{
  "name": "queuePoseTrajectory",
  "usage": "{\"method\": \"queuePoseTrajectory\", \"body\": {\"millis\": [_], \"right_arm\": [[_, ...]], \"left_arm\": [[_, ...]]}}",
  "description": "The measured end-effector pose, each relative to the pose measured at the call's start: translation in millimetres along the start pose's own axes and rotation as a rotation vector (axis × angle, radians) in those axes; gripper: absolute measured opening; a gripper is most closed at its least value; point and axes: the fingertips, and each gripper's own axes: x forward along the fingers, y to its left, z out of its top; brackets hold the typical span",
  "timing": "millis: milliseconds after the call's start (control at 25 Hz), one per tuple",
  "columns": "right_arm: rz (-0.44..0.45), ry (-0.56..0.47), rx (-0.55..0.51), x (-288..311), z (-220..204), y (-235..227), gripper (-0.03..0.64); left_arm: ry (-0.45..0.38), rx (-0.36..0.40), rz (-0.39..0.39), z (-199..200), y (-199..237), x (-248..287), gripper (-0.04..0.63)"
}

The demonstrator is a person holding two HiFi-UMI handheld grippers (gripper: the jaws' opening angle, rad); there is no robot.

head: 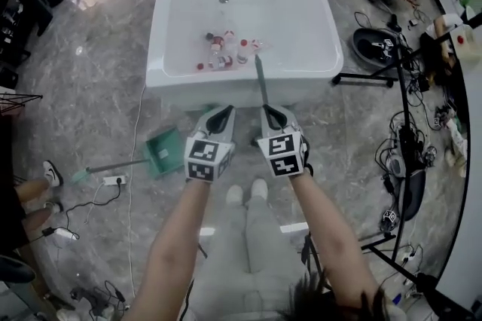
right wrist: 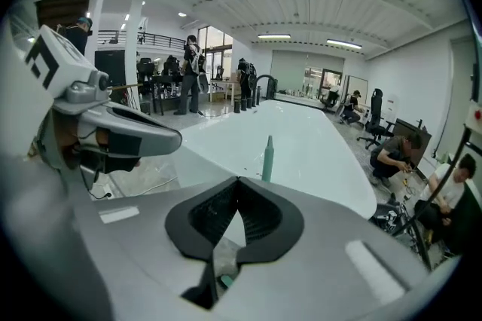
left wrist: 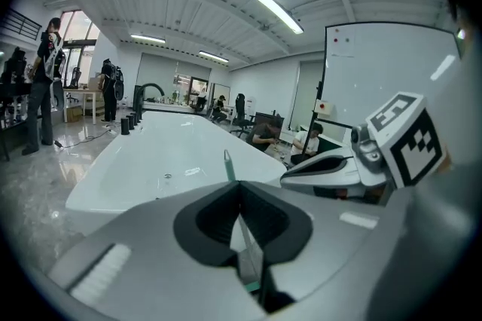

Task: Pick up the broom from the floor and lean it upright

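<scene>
Now, the thin grey-green broom handle (head: pixel 260 82) is up off the grey marble floor (head: pixel 98 86) and in my right gripper (head: pixel 271 114). Those jaws are pressed together on the shaft. It climbs out of them toward the top of the frame, tilting a touch left, and its capped tip hangs over the near end of the big white bathtub (head: pixel 196 78). In the right gripper view that tip pokes up just past where my pads meet. The brush end? Hidden somewhere under my grippers and forearms, so I can't place it.

My left gripper (head: pixel 222 116) sits just beside, left of the shaft, with its jaws closed too. A pale sliver shows in their hollow in the left gripper view, but I can't tell what it is. From above, its tips look apart from the handle. So the right hand has the broom and the left is spare.

The long axis points away from me, straight at the tub. To my eye the next job is tipping it steeper and resting the upper shaft on the tub's front rim, dead ahead.

Things to watch: small red-capped bottles (head: pixel 226 48) lie in the tub right under the tip. A green plastic dustpan (head: pixel 164 150) lies on the floor at lower left, near my left gripper. A black stand (head: pixel 407 123) and cables run down the right edge, well apart. With a smooth rim and a slick floor, I reckon the broom could slide once released.
</scene>
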Motion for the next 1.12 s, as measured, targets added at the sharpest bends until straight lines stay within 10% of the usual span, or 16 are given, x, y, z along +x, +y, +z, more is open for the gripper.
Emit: {"method": "queuePoseTrajectory", "body": {"millis": [1120], "right_arm": [[0.082, -0.482, 0.042, -222.4, 199.6, 0.1, 0.002]], "left_arm": [[-0.382, 0.158, -0.152, 238.5, -121.0, -116.0, 0.000]]}}
